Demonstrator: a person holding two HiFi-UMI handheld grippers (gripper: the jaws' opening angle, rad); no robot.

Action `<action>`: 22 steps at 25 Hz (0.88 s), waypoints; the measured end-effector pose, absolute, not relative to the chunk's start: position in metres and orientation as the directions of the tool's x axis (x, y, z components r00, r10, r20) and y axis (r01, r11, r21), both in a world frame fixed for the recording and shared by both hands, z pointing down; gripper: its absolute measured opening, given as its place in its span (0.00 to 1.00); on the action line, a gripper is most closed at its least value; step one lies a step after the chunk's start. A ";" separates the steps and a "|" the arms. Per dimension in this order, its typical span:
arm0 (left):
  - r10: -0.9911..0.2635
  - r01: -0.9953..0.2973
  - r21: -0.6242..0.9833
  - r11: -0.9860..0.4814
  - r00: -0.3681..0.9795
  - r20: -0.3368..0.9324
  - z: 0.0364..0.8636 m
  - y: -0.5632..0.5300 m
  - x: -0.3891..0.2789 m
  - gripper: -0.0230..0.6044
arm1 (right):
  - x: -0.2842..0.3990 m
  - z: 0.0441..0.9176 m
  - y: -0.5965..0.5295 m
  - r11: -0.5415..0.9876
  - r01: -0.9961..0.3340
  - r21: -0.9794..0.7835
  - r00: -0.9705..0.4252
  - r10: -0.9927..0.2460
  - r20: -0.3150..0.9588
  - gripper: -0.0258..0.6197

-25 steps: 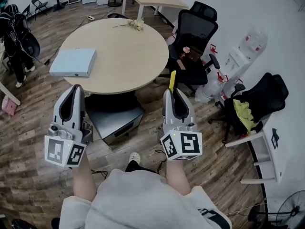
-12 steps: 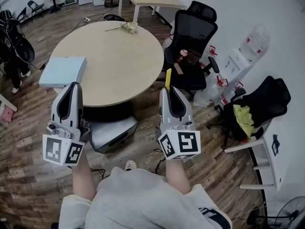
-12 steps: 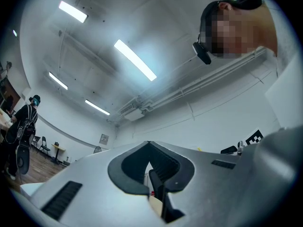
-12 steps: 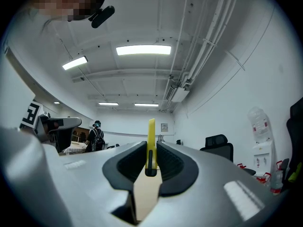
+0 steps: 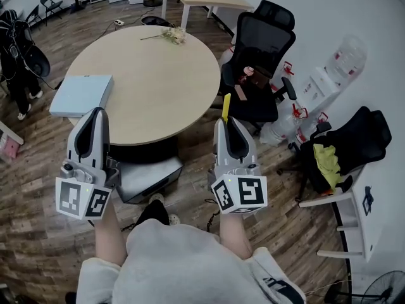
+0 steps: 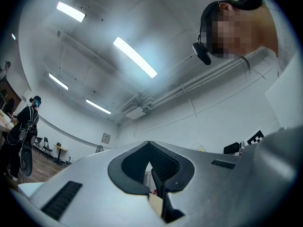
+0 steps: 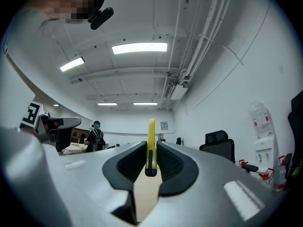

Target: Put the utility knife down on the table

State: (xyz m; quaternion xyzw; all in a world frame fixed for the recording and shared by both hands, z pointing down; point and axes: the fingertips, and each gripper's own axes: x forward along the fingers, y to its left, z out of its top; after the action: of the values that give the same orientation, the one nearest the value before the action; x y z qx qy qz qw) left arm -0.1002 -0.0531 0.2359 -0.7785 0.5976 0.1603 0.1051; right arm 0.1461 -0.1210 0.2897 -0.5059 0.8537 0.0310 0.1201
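**Utility knife held in right gripper, clear of the worktop**

Containers: a flat light-blue box (image 5: 81, 95) lies closed at the left edge of the round worktop (image 5: 152, 68); its contents cannot be seen. A dried flower sprig (image 5: 171, 35) lies loose at the far side of the worktop.

Right gripper (image 5: 227, 125): its jaws pinch the yellow utility knife (image 5: 226, 106) by its lower end. The knife stands upright, projecting above the jaw tips. In the head view it sits off the worktop's near right edge, between that edge and a black office chair (image 5: 262, 49). It does not touch the surface. The right gripper view confirms both jaws pressed against the knife's sides.

Left gripper (image 5: 95, 116): held level with the right one, near the worktop's near left edge. Its jaws meet at the tips with nothing between them.

Both forearms extend forward from the body, well apart and roughly parallel.
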 end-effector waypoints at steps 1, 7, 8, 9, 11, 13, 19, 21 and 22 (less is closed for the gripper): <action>-0.897 -0.964 0.026 -0.265 0.237 -0.372 0.236 -0.057 -0.099 0.05 | 0.147 0.290 -0.124 0.485 -0.871 -0.072 -0.458 -0.857 -0.235 0.15; -0.896 -0.960 0.024 -0.280 0.253 -0.364 0.233 -0.088 -0.100 0.05 | 0.146 0.289 -0.154 0.475 -0.876 -0.083 -0.446 -0.864 -0.232 0.15; -0.896 -0.959 0.025 -0.282 0.255 -0.363 0.233 -0.094 -0.101 0.05 | 0.144 0.288 -0.160 0.474 -0.876 -0.084 -0.446 -0.865 -0.231 0.15; -0.896 -0.959 0.023 -0.284 0.257 -0.362 0.232 -0.100 -0.103 0.05 | 0.141 0.287 -0.167 0.475 -0.876 -0.083 -0.446 -0.864 -0.231 0.15; -0.894 -0.958 0.017 -0.287 0.262 -0.364 0.230 -0.113 -0.108 0.05 | 0.134 0.285 -0.180 0.475 -0.876 -0.082 -0.446 -0.864 -0.235 0.15; -0.893 -0.957 0.015 -0.289 0.263 -0.365 0.229 -0.127 -0.115 0.05 | 0.127 0.284 -0.194 0.474 -0.876 -0.084 -0.445 -0.864 -0.237 0.15; -0.890 -0.956 0.017 -0.293 0.266 -0.370 0.226 -0.166 -0.141 0.05 | 0.102 0.281 -0.234 0.472 -0.878 -0.086 -0.442 -0.865 -0.238 0.15; -0.888 -0.954 0.019 -0.300 0.272 -0.371 0.226 -0.180 -0.147 0.05 | 0.095 0.281 -0.247 0.470 -0.879 -0.086 -0.440 -0.866 -0.237 0.15; -0.887 -0.953 0.021 -0.303 0.275 -0.371 0.227 -0.187 -0.150 0.05 | 0.091 0.282 -0.254 0.469 -0.879 -0.086 -0.440 -0.867 -0.236 0.15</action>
State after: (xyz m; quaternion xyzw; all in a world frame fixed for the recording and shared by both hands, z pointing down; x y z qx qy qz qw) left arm -0.1500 -0.1874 0.2270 -0.7916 0.5810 0.1584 0.1033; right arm 0.0914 -0.2535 0.2817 -0.5146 0.8480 0.0244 0.1241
